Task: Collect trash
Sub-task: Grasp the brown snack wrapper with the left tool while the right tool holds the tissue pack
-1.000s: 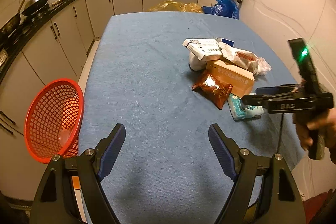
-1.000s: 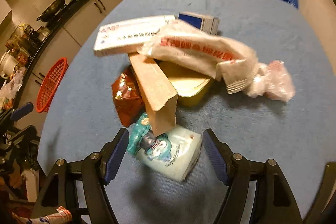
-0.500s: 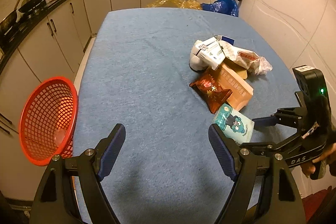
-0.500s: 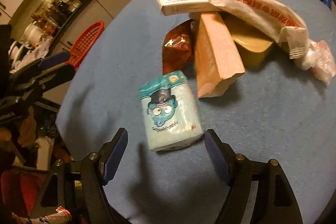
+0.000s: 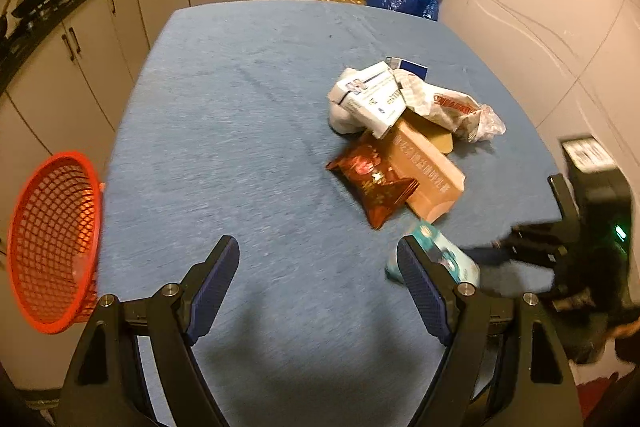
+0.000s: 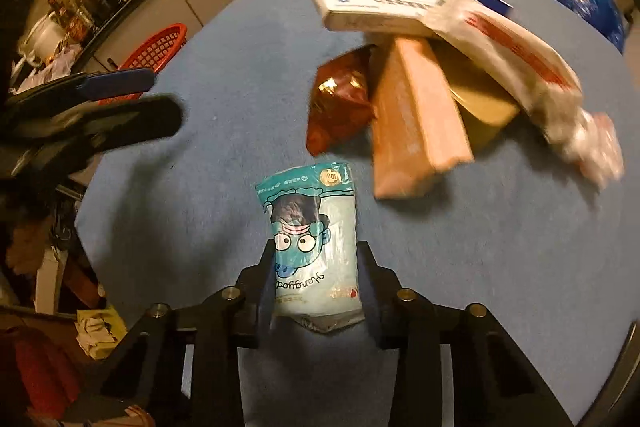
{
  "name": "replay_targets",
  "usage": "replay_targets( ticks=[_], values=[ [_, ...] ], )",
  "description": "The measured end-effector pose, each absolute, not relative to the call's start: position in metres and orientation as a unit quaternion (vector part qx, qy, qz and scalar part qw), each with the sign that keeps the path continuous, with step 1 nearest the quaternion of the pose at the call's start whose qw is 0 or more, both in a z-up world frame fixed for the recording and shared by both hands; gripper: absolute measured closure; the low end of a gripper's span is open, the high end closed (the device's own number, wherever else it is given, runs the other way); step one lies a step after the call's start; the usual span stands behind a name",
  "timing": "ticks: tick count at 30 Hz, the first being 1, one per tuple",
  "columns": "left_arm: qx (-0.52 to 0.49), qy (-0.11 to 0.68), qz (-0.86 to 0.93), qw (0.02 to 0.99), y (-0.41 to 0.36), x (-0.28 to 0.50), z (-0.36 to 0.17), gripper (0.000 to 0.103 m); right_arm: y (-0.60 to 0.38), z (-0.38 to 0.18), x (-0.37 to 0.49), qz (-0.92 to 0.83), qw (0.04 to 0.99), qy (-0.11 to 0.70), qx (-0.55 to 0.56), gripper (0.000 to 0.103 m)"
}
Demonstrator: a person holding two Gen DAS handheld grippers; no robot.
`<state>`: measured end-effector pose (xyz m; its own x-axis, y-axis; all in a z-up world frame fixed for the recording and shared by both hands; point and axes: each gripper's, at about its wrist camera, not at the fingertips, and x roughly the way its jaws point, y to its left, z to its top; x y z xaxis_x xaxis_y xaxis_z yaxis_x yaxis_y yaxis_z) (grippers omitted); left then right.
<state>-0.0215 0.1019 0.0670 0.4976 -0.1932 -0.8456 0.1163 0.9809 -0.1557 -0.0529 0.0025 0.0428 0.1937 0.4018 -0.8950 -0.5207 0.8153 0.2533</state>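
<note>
right gripper (image 6: pixel 318 267) just closed on tissue pack (image 6: pixel 312 239)

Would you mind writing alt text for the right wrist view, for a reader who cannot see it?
The right gripper, its jaws having just closed, clamps a light blue cartoon-printed packet over a blue tablecloth. Beyond lies a pile of trash: a dark red snack bag, a brown carton and a white box. A red basket sits far left.

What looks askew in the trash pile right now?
The white carton sits tilted on top of the heap, resting on the tan box and the crumpled wrapper; it could slide off.
</note>
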Motion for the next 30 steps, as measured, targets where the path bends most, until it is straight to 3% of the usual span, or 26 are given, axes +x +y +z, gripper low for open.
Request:
replay_targets(
  ticks=[13,15,19,23,30],
  values=[
    [-0.148,0.543,-0.042,0.826,0.071,0.055,0.025,0.024,-0.059,0.062,-0.081,0.255,0.793,0.554,-0.007,0.064],
    [-0.142,0.548,-0.030,0.824,0.066,0.063,0.017,0.033,-0.068,0.067,-0.083,0.250,0.797,0.550,-0.007,0.064],
    [-0.103,0.536,-0.018,0.838,0.053,0.070,0.011,0.038,-0.077,0.074,-0.087,0.246,0.802,0.544,0.000,0.064],
    [-0.067,0.528,-0.019,0.846,0.048,0.066,0.012,0.070,-0.087,0.080,-0.082,0.245,0.806,0.539,0.005,0.064],
    [-0.046,0.521,-0.034,0.852,0.064,0.033,0.017,0.073,-0.054,0.081,-0.074,0.250,0.810,0.530,0.005,0.064]
  ],
)
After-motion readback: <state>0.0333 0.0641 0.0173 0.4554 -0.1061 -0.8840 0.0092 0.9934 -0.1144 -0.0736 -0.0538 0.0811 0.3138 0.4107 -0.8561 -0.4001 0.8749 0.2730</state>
